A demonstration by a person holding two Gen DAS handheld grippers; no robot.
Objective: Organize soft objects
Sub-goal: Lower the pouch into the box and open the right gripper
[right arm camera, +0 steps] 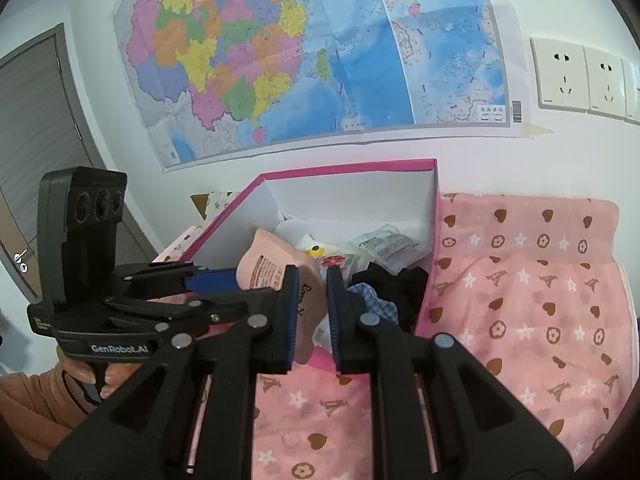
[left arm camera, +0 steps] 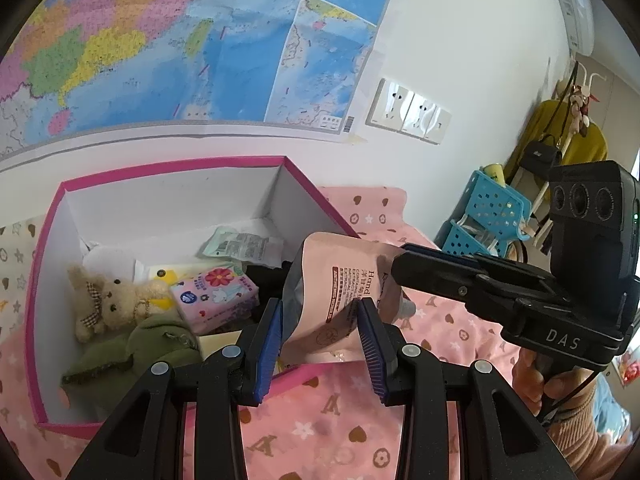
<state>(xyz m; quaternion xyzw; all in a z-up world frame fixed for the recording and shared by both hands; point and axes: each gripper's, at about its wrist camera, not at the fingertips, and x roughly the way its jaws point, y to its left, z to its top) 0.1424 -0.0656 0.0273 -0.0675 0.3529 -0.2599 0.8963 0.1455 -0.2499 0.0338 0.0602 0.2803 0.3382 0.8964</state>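
A pink hand-soap refill pouch [left arm camera: 336, 292] hangs over the near right edge of the pink-rimmed white box [left arm camera: 160, 170]. My left gripper [left arm camera: 320, 316] has its blue pads on either side of the pouch's lower end, jaws fairly wide. My right gripper [right arm camera: 312, 300] is shut on the pouch's [right arm camera: 272, 268] top edge; it also shows in the left wrist view [left arm camera: 404, 272], entering from the right. Inside the box lie a beige teddy bear [left arm camera: 108, 300], a green plush [left arm camera: 148, 344], a pink tissue pack [left arm camera: 218, 292], a sealed clear packet [left arm camera: 240, 246] and dark cloth [right arm camera: 392, 284].
The box stands on a pink patterned cloth [right arm camera: 520, 300] against a white wall with a large map [right arm camera: 320, 52] and sockets [right arm camera: 580, 78]. A blue perforated basket [left arm camera: 492, 204] and a chair with yellow clothing [left arm camera: 560, 136] stand to the right. A door [right arm camera: 36, 140] is on the left.
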